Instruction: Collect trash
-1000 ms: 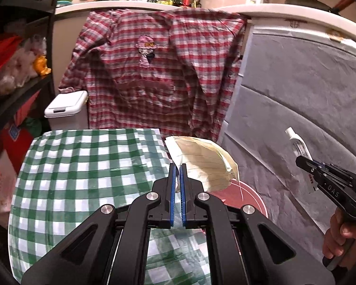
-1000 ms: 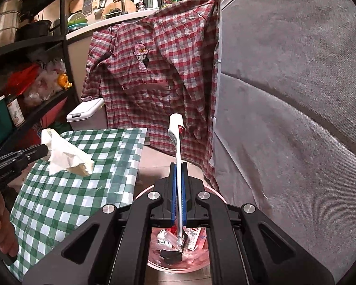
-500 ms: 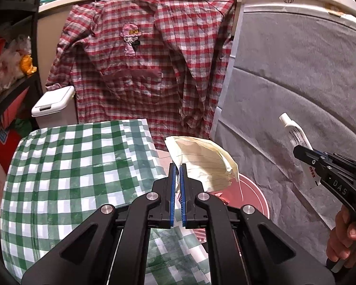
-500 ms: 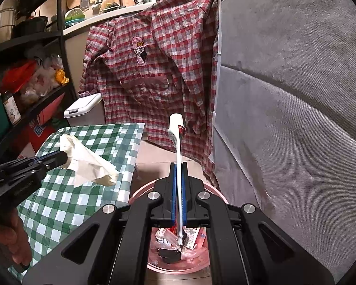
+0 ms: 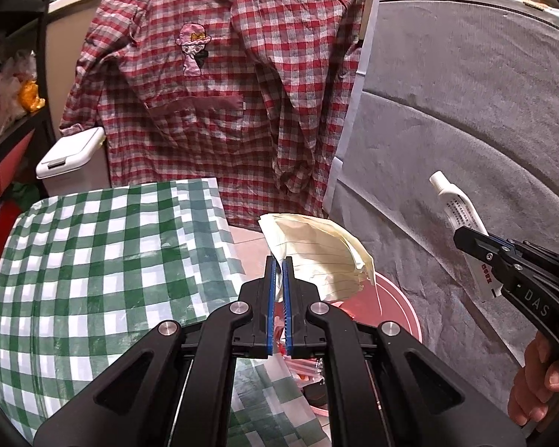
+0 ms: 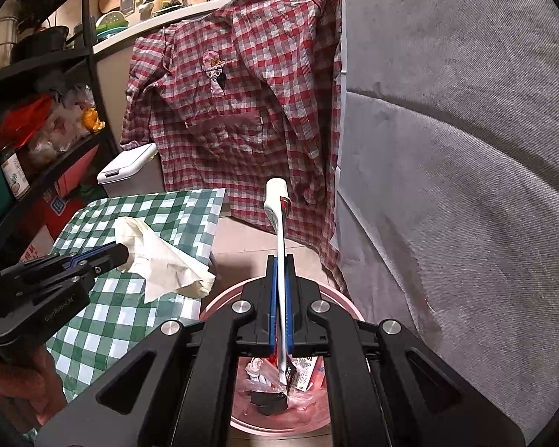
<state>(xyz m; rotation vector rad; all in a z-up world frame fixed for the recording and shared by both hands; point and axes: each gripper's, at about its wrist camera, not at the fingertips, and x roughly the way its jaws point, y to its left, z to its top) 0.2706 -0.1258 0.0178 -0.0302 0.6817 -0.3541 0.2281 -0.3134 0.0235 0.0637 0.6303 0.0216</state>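
My left gripper is shut on a crumpled cream lined paper and holds it over the near edge of a pink trash bin. The paper also shows in the right wrist view, at the bin's left rim. My right gripper is shut on a flattened white tube, cap pointing up, directly above the pink bin, which holds wrappers and other trash. The tube and right gripper also show at the right of the left wrist view.
A green checked tablecloth covers the table left of the bin. A red plaid shirt hangs behind. Grey fabric covers the right side. A white lidded bin and dark shelves stand at left.
My left gripper has carried the paper rightward, from over the tablecloth to the bin's edge. My right gripper stays over the bin with the tube.
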